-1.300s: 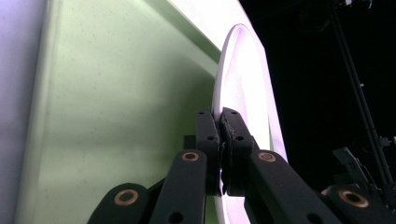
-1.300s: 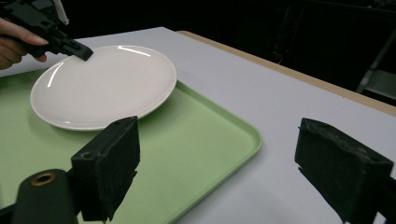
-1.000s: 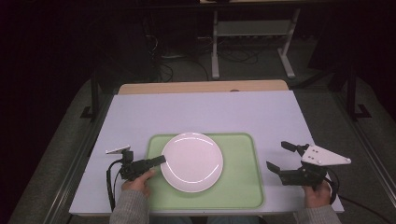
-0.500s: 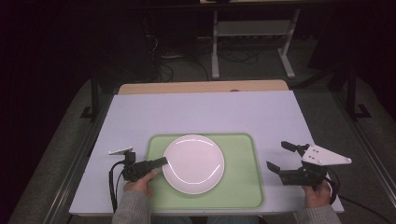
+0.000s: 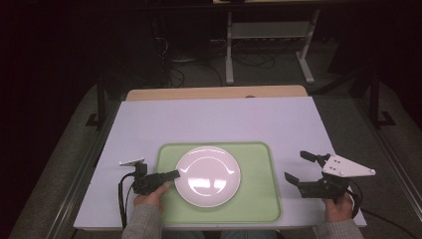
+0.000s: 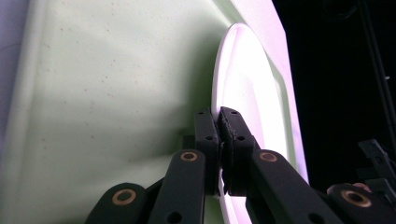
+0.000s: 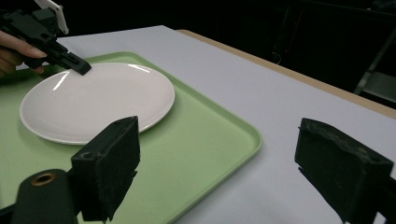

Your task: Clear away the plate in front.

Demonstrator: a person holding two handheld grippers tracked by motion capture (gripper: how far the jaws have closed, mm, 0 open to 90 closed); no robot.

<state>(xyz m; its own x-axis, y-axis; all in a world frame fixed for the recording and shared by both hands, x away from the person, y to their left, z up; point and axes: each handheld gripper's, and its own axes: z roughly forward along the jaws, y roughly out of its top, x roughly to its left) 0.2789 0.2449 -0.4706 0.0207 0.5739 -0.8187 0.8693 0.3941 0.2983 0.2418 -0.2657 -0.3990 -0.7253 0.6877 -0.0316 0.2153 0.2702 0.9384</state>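
Plate lies centred on the tray. Left gripper pinches its 9 o'clock rim; right gripper, jaws spread and empty, waits beyond the tray's 3 o'clock edge.

glossy white plate; matt green tray; matt table.

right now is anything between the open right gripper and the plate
Nothing visible. The right gripper hangs open over bare table beside the green tray; only the tray's low rim and floor separate it from the white plate, whose far edge the left gripper pinches.
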